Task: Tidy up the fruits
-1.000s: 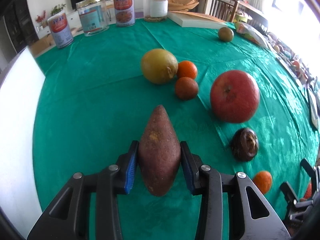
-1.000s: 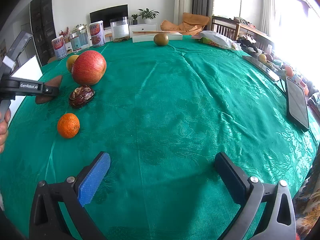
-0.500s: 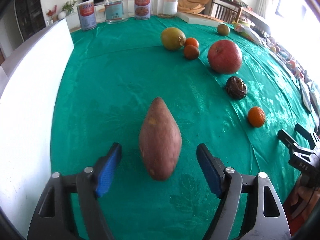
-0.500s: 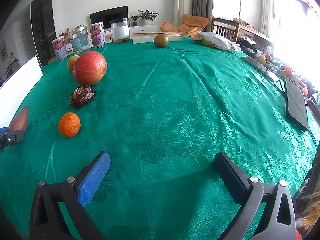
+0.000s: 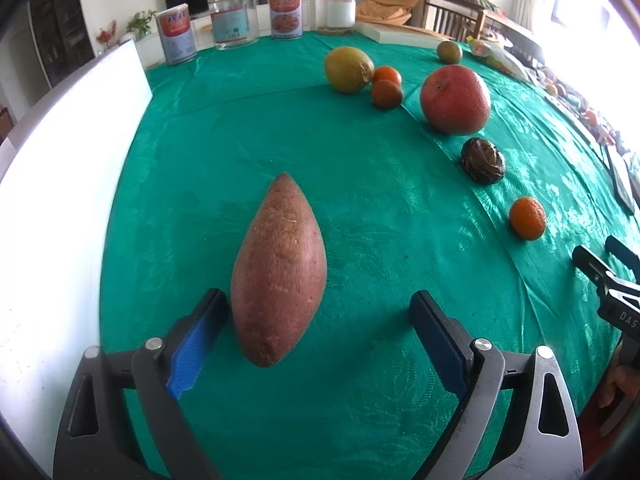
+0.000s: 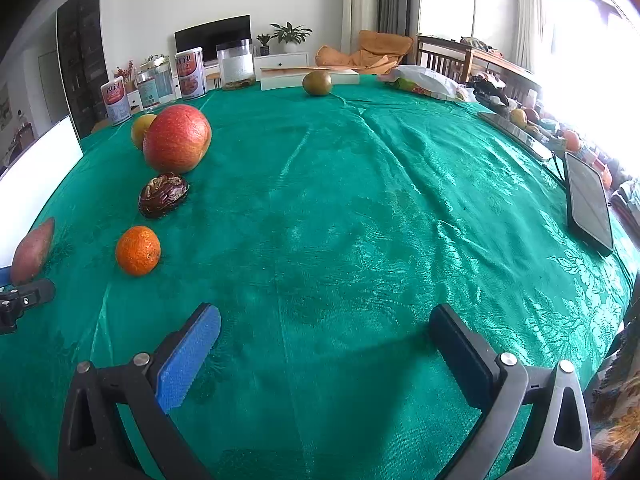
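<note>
— Since a second earlier, the sweet potato (image 5: 279,270) had been carried away from the cluster of fruit and set down on the green tablecloth (image 5: 360,208), and the jaws of the left gripper (image 5: 316,334) had just been opening around it.

— Was it released completely?

— It appeared so. The jaws were spread wide; the blue pad (image 5: 192,350) was seen just beside the potato's flank, the other pad well apart from it. The potato lay flat, its point directed away from the camera.

— Why was it put there?

— A line seemed to be intended. The large red fruit (image 5: 455,100), the dark wrinkled fruit (image 5: 483,160) and the small orange (image 5: 527,218) were laid in a curving row, and the potato was placed at its near end, close to the white board (image 5: 60,200). That was judged, not seen.

— And the right gripper (image 6: 324,344)?

— It was held wide open over bare cloth, nothing between its jaws, presumably kept clear of the row.

— What remained unsorted?

— The yellow-green fruit (image 5: 348,69) and two small oranges (image 5: 386,86) were bunched together farther off, and a green fruit (image 6: 317,83) sat alone near the far edge.
</note>
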`<act>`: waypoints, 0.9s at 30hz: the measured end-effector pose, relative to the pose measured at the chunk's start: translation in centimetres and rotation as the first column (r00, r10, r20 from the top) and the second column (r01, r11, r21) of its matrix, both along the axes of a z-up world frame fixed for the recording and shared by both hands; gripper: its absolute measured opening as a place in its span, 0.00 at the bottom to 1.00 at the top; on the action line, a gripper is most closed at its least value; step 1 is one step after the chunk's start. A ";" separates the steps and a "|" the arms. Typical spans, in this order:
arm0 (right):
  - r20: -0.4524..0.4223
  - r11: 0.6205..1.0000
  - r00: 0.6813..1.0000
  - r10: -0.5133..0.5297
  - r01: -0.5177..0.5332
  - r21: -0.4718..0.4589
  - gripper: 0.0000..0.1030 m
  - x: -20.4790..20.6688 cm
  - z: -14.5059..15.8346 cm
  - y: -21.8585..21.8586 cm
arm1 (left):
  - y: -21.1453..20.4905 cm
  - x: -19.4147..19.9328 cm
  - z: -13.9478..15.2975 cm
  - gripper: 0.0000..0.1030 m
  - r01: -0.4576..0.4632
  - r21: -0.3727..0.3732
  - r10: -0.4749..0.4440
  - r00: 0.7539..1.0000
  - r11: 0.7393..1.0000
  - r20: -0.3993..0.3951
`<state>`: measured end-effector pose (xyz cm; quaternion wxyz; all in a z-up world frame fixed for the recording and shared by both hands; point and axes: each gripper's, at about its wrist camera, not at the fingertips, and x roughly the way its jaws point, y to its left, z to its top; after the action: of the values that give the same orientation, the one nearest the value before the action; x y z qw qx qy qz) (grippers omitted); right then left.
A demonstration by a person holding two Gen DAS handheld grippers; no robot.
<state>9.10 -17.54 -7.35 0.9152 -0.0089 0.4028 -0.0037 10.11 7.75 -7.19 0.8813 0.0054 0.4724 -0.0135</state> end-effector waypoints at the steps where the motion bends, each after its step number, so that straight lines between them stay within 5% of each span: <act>1: 0.000 1.000 1.000 0.001 -0.001 0.000 1.00 0.0 0.0 0.0 | 0.0 0.0 0.0 0.93 -0.004 0.001 0.004 1.000 1.000 0.003; 5: 0.007 1.000 1.000 0.002 -0.002 0.000 1.00 -0.2 0.0 0.0 | 0.2 -0.2 -0.3 1.00 -0.033 0.008 0.033 0.999 0.999 0.018; 22: 0.016 1.000 1.000 -0.003 0.003 -0.001 1.00 -0.5 -0.1 0.0 | 0.3 -0.3 -0.4 1.00 -0.044 0.000 0.044 0.998 0.999 0.037; 27: -0.024 1.000 1.000 0.011 -0.010 0.018 1.00 -0.5 0.2 -0.1 | 0.9 -0.6 0.1 0.98 0.015 -0.055 -0.014 1.000 0.998 0.018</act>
<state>8.62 -17.61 -7.11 0.9104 -0.0027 0.4137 0.0049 9.49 8.60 -7.07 0.8852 -0.0154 0.4639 -0.0326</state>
